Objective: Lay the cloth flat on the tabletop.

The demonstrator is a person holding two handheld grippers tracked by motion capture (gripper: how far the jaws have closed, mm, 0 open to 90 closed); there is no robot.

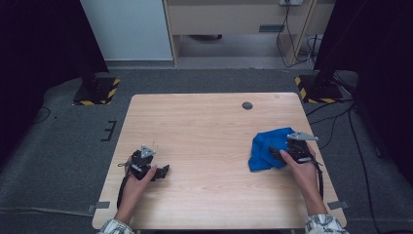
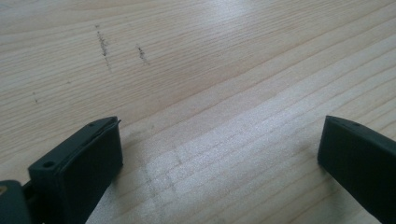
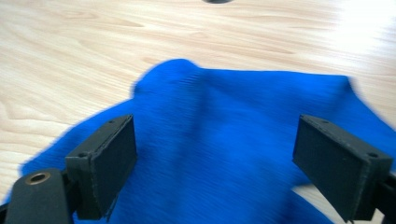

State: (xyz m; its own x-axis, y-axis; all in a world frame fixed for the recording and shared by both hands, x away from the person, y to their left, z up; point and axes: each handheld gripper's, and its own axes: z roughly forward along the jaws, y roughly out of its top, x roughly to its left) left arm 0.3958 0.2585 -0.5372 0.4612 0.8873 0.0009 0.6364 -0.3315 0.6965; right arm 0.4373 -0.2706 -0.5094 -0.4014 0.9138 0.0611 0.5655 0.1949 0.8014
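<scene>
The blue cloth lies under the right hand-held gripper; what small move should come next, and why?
Probably lower the right hand-held gripper and close it on the blue cloth. Its jaws stand wide open over the crumpled fabric and do not pinch it yet. The left hand-held gripper is open over the bare table, away from the cloth.

**Blue cloth, right side of table**

One blue cloth (image 1: pixel 265 148), bright royal blue, soft knit-ish fabric w/ fine ribbing. It's crumpled, not folded, bunched into a lumpy heap w/ a few creases and uneven edges. Lies flat-ish on the wooden table (image 1: pixel 209 126), near the right edge, approx midway front to back. In the right gripper view the cloth (image 3: pixel 233 140) spreads wide, one corner humped up toward the far side.
</scene>
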